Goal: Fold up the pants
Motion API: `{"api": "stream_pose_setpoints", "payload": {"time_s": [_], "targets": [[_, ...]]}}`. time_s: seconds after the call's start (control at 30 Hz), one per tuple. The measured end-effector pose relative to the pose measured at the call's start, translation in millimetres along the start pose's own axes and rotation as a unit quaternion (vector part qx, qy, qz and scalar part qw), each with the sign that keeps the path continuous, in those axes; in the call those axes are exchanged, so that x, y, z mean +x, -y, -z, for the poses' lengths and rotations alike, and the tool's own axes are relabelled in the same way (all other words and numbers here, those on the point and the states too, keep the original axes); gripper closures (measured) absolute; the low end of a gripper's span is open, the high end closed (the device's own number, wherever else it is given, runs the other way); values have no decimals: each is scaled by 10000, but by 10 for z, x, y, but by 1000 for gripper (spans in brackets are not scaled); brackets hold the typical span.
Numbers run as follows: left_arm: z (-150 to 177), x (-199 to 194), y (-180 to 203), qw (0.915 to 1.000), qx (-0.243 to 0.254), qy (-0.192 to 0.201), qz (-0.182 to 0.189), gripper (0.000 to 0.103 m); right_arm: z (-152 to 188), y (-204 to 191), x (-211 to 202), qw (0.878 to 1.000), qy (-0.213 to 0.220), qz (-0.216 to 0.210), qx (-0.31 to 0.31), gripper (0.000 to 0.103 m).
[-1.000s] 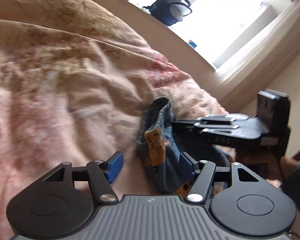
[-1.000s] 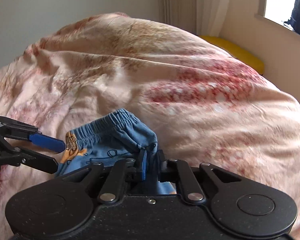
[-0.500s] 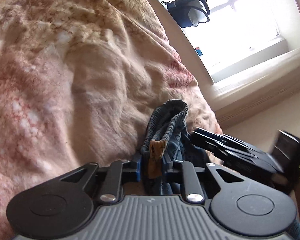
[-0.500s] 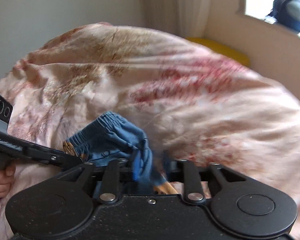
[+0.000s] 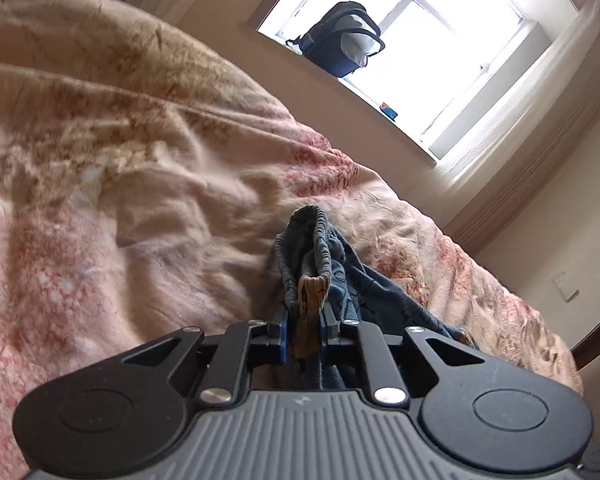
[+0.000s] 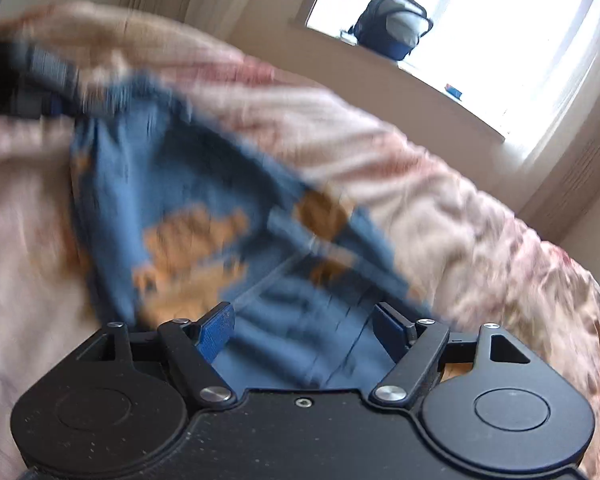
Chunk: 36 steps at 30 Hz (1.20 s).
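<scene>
Left wrist view: the left tongs point(image 5: 303, 322) are drawn narrow and closing on a bunched fold of the blue pants point(image 5: 320, 256), with the elastic waistband and an orange patch of the print standing up between the blue pads. The rest of the pants trails off to the right over the pink floral bedspread point(image 5: 120, 184), which is rumpled and covers the bed. Beyond the bed a dark backpack point(image 5: 342, 38) sits on the windowsill point(image 5: 380, 110) in front of a bright window, with a small blue object further along the sill.

Right wrist view: the picture is smeared with motion. The right tongs point(image 6: 303, 326) stand wide and are opening; the pads do not press on anything, though the blue cloth of the pants point(image 6: 188, 184) lies spread on the bedspread point(image 6: 480, 240) directly ahead of and between them. The pants show an orange print across the middle. At the upper left the waistband end runs up to the left tongs point(image 6: 60, 100), seen only as a blurred shape with blue pads. The backpack point(image 6: 394, 28) is on the sill at the top.
</scene>
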<state>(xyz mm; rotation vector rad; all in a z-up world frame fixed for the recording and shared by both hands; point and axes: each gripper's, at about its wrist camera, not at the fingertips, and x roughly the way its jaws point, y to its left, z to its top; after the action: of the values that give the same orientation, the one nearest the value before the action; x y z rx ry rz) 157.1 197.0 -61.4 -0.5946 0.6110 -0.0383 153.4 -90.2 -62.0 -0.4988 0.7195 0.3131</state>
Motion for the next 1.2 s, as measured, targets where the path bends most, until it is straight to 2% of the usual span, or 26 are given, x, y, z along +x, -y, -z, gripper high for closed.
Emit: {"api": "stream_pose_setpoints", "payload": {"time_s": [0.13, 0.2, 0.27, 0.33, 0.47, 0.6, 0.73, 0.87, 1.0, 1.03, 1.1, 1.2], "targets": [[-13, -251, 401, 9958, 816, 344, -241, 88, -12, 254, -125, 9982, 252, -183, 518, 29], [18, -386, 730, 9899, 1292, 540, -215, 88, -46, 441, -251, 9960, 454, -220, 744, 26], [93, -508, 1091, 9799, 1861, 706, -140, 88, -21, 640, -387, 9930, 639, -269, 954, 20], [201, -590, 1462, 9663, 2436, 823, -98, 88, 4, 842, -503, 9901, 766, -316, 1129, 13], [504, -645, 2113, 9409, 3280, 849, 11, 88, 118, 1258, -647, 9839, 865, -200, 1551, 8], [933, -548, 2632, 9062, 4168, 704, -76, 88, 284, 1650, -731, 9704, 1072, -42, 2165, 3], [1452, -349, 2941, 8727, 4850, 550, -134, 88, 485, 1919, -748, 9594, 1144, 106, 2578, 2], [1914, -202, 3131, 8520, 5225, 324, -17, 88, 618, 2024, -769, 9598, 1191, 17, 2540, 2], [2305, -10, 3248, 8229, 5678, 196, -51, 88, 708, 2093, -713, 9559, 1196, -296, 2665, 2], [2369, 68, 3247, 8203, 5718, 103, -103, 88, 727, 2107, -676, 9547, 1156, -390, 2715, 2], [2442, 221, 3212, 8248, 5649, -148, -166, 87, 775, 2129, -608, 9529, 1041, -519, 2802, 3], [2462, 293, 3106, 8440, 5346, -430, 2, 81, 826, 2138, -514, 9511, 868, -625, 2898, 3]]}}
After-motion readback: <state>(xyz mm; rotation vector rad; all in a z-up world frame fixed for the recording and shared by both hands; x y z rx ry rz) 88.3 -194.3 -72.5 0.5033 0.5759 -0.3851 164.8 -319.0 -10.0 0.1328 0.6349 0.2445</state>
